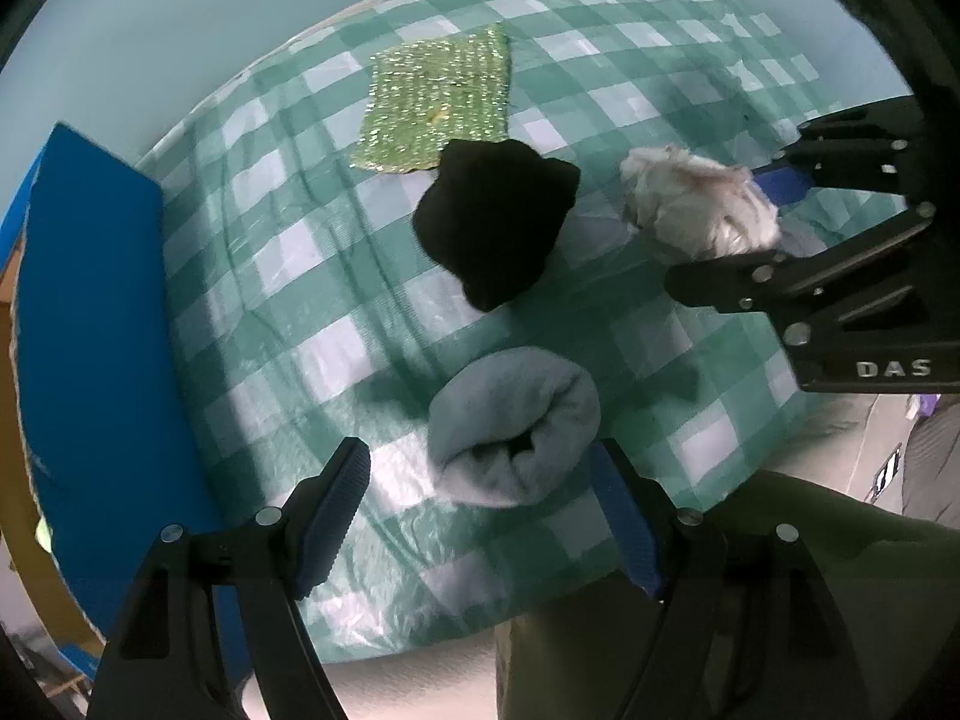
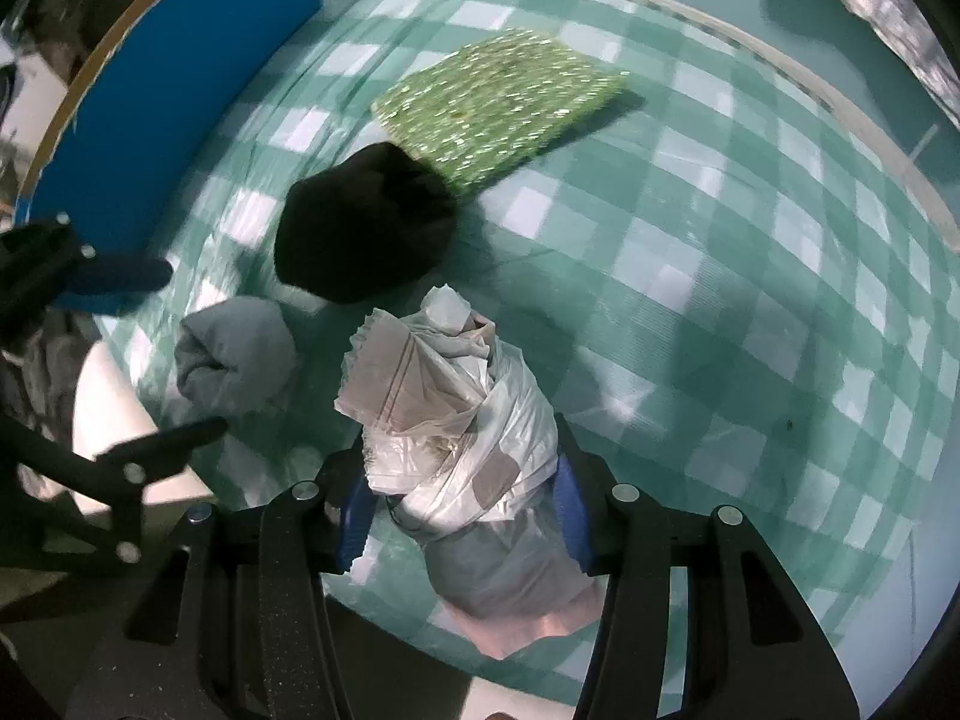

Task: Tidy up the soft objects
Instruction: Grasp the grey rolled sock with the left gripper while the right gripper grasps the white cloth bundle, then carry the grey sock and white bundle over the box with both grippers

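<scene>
A crumpled white plastic bag bundle (image 2: pixel 462 414) sits between the blue pads of the right tool (image 2: pixel 459 519), which is closed on its lower half and holds it just above the checked surface (image 2: pixel 750 276). It looks light, crinkly and slippery, likely to squash and slide; a hold low on its thick middle seems safest. Just to that tool's left lies a rolled grey cloth (image 1: pixel 516 426), soft and springy, best pinched across the roll. The left tool (image 1: pixel 480 510) hangs over it with its jaws spread wide, the pads clear of the cloth on either side. Beyond both tools rests a black knitted item (image 1: pixel 495 219), limp and easy to pinch, touching a flat glittery green scouring cloth (image 1: pixel 438 99) farther ahead. A blue board (image 1: pixel 90 324) stands at the left tool's left.
</scene>
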The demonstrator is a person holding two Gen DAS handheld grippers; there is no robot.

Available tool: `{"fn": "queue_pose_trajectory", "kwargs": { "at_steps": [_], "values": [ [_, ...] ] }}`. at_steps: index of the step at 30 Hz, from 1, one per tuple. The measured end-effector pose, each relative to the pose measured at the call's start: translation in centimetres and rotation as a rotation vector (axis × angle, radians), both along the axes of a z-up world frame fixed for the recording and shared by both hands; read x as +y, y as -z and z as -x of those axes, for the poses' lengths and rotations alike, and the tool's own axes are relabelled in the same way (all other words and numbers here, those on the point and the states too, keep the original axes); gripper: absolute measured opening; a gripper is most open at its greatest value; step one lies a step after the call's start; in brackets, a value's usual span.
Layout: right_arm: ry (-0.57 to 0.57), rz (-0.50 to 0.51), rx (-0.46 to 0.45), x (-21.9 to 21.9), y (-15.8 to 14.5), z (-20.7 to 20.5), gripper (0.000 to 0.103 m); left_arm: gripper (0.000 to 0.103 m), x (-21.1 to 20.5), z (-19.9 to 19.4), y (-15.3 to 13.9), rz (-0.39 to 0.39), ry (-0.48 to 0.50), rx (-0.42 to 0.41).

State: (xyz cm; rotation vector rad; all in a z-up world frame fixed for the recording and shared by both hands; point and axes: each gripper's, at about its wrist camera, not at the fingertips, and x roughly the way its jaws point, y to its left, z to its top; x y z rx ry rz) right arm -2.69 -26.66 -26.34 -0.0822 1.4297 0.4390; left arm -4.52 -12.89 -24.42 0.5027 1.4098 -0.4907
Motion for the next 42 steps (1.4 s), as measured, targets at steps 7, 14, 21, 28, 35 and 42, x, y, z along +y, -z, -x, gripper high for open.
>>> {"fn": "queue_pose_trajectory", "kwargs": {
  "at_steps": [7, 14, 21, 28, 35, 42],
  "values": [
    [0.064, -0.017, 0.007, -1.4, -0.9, 0.3, 0.051, 0.077, -1.6, -0.3, 1.3, -0.051, 0.034, -0.028],
    [0.095, -0.011, -0.019, -1.3, -2.3, 0.7, 0.051, 0.053, -2.5, -0.3, 1.9, -0.065, 0.037, -0.027],
    [0.103, -0.014, -0.048, -1.4, -3.2, 0.8, 0.051, 0.033, -2.7, -0.2, 1.5, -0.043, -0.014, -0.020],
    [0.105, -0.009, -0.074, -1.3, -4.6, 0.7, 0.051, 0.030, -0.7, -1.0, 0.5, -0.030, -0.070, -0.040],
    [0.121, 0.003, -0.088, -1.5, -6.0, 0.4, 0.051, 0.030, 0.2, -1.4, -2.5, -0.031, -0.113, -0.090],
    [0.151, -0.010, -0.109, -1.7, -8.2, -0.3, 0.051, 0.030, 2.6, -2.6, -5.2, -0.028, -0.178, -0.116]
  ]
}}
